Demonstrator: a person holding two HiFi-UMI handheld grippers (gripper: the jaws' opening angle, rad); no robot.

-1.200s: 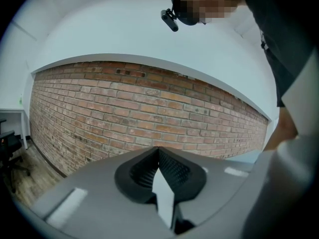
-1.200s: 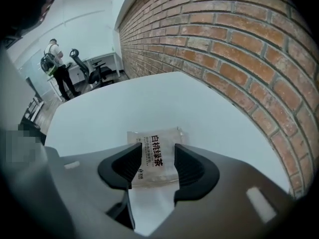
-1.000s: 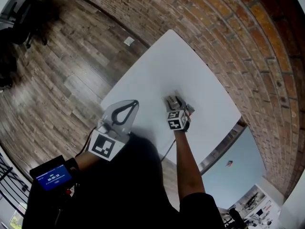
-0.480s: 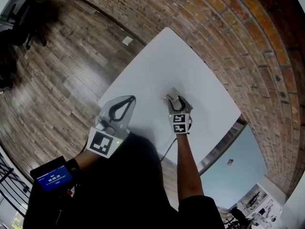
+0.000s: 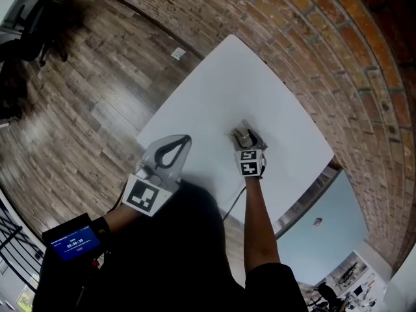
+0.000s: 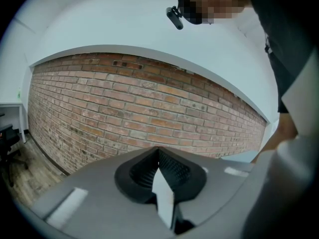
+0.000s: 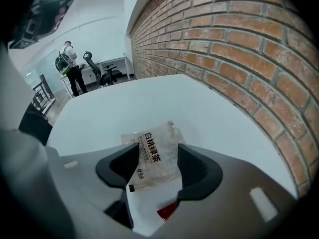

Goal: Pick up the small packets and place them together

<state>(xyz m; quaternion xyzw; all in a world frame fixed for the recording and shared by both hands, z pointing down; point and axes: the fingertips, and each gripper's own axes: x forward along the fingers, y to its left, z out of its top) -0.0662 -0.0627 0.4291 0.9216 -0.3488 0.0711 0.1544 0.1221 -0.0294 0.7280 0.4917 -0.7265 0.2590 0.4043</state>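
Right gripper [image 7: 158, 147], fingers just opening wide around the packets [image 7: 155, 166] on the desk [image 7: 124, 113]: lift straight clear. Left gripper [image 6: 158, 156] fingers pinch a white packet [image 6: 163, 198].

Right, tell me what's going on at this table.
A person works over a white table with tongs in each hand. The right tongs point down at a printed small packet lying on the table. Their jaws have just been opening and stand apart either side of it, so it looks set down. The left tongs are held near the table's edge, shut on what looks like a thin white packet seen edge-on.
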